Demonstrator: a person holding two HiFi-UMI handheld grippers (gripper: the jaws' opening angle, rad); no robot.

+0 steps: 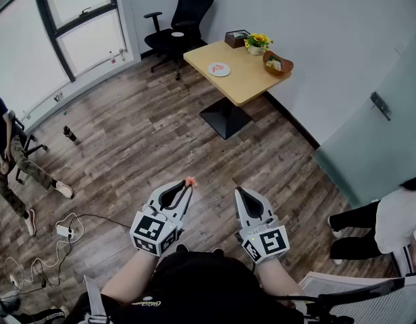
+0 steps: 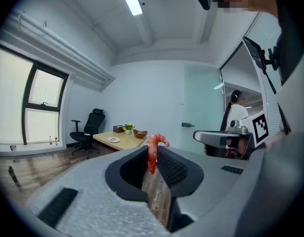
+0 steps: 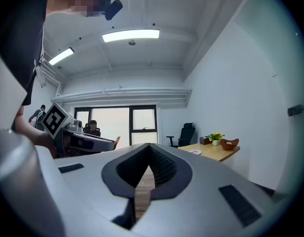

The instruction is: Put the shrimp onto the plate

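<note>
My left gripper (image 1: pixel 188 186) is shut on a pink-orange shrimp (image 1: pixel 190 181), held above the wooden floor. In the left gripper view the shrimp (image 2: pixel 153 151) sticks up from between the closed jaws. My right gripper (image 1: pixel 240 193) is beside it, shut with nothing between its jaws (image 3: pixel 148 154). The white plate (image 1: pixel 219 69) lies on a wooden table (image 1: pixel 252 83) far ahead, and it holds some pink pieces. Both gripper views show the same plate (image 2: pixel 113 139) (image 3: pixel 195 152), small and distant.
On the table stand a flower pot (image 1: pixel 256 43), a brown bowl (image 1: pixel 278 63) and a dark box (image 1: pixel 236 38). A black office chair (image 1: pixel 181 20) is behind it. A seated person (image 1: pixel 12 155) is at left, another person (image 1: pixel 387 221) at right. Cables (image 1: pixel 56 238) lie on the floor.
</note>
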